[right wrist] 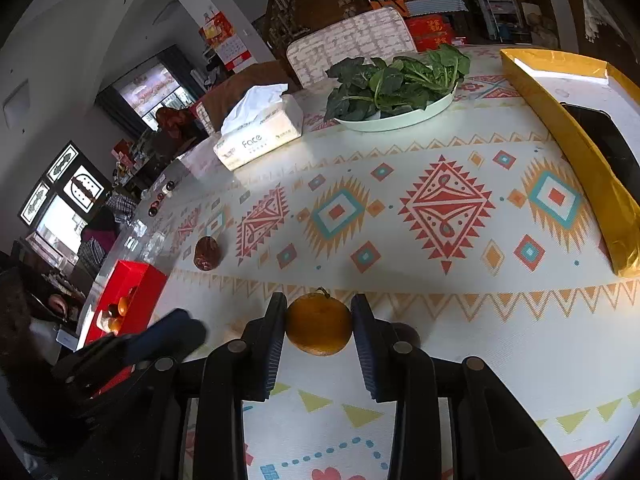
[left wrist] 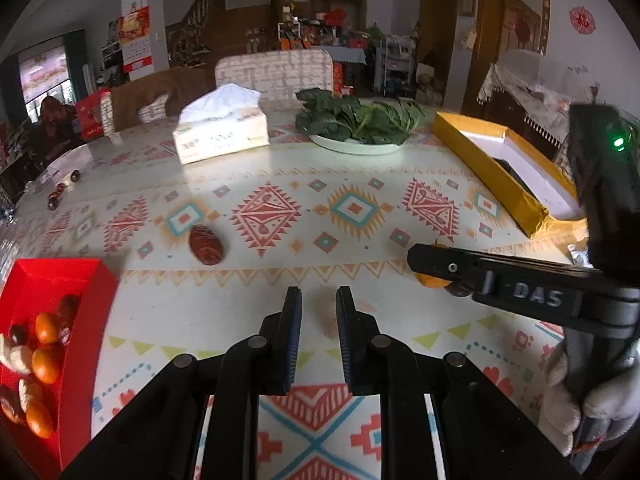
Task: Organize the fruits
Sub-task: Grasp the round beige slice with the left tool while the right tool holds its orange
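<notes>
1. So, the orange [right wrist: 319, 326] sits on the patterned tablecloth [right wrist: 440, 320], right between the two fingers of the right gripper [right wrist: 319, 330]. The left pad looks like it's touching the peel and the right pad is just beside it with a thin sliver of gap, so I'd call it spread around the fruit, not squeezing yet.
2. Handling guess: small citrus, light, firm but with some give, and the skin looks smooth and a bit waxy. Round means it'll want to roll or squirt out if pinched off-centre. Best grab is straight across the widest part, stem pointing away, with gentle pressure so nothing bruises.
3. The left gripper [left wrist: 318, 312] hangs over the cloth with its jaws apart and nothing clamped. There's a pale, blurry lump [left wrist: 327, 318] on the table between its pads; can't tell what it is, maybe a nut.
4. A dark red date [left wrist: 206, 245] lies on the cloth ahead and to the left of the left gripper, well apart from both tools.
5. The red box [left wrist: 100, 308] at the left already holds several oranges plus dates and pale bits, so that's probably where this orange goes.
</notes>
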Demonstrator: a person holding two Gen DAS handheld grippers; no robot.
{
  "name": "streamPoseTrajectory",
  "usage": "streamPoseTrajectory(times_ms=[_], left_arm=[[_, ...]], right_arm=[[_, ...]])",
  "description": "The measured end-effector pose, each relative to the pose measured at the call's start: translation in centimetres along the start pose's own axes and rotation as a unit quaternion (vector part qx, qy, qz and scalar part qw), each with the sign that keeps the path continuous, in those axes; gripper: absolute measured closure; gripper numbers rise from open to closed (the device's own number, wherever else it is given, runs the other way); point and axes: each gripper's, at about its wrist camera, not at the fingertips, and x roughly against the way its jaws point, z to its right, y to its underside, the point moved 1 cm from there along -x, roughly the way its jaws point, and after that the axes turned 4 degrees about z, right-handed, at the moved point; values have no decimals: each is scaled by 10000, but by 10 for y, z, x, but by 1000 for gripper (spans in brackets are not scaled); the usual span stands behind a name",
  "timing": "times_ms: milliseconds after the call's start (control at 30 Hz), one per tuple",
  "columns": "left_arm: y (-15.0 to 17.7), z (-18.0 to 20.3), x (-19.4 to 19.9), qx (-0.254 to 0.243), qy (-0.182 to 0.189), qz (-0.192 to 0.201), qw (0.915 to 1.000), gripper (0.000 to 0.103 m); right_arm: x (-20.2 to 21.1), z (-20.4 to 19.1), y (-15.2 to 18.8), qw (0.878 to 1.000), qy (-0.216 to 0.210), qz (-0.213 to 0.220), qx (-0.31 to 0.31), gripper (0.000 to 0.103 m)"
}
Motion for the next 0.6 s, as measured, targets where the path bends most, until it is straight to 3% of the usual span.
streamPoseTrajectory(times_ms=[200, 233, 333, 433, 500, 600], left_arm=[[7, -16, 5, 177, -24, -96, 9998, 85], [9, -19, 4, 231, 32, -148, 9996, 81], [14, -21, 0, 284, 123, -210, 9993, 50], [15, -11, -3, 100, 177, -197, 9996, 44], [15, -1, -10, -10, 206, -248, 9995, 34], [15, 13, -23, -187, 199, -332, 9991, 33]], right_arm=[[-2, -1, 3, 10000, 58, -16, 16, 67], [-2, -1, 3, 10000, 58, -8, 8, 67], [0, 0, 3, 10000, 52, 15, -24, 67], [1, -1, 3, 10000, 19, 15, -17, 67], [2, -2, 2, 10000, -9, 24, -4, 67], [3, -2, 1, 10000, -31, 39, -24, 67]])
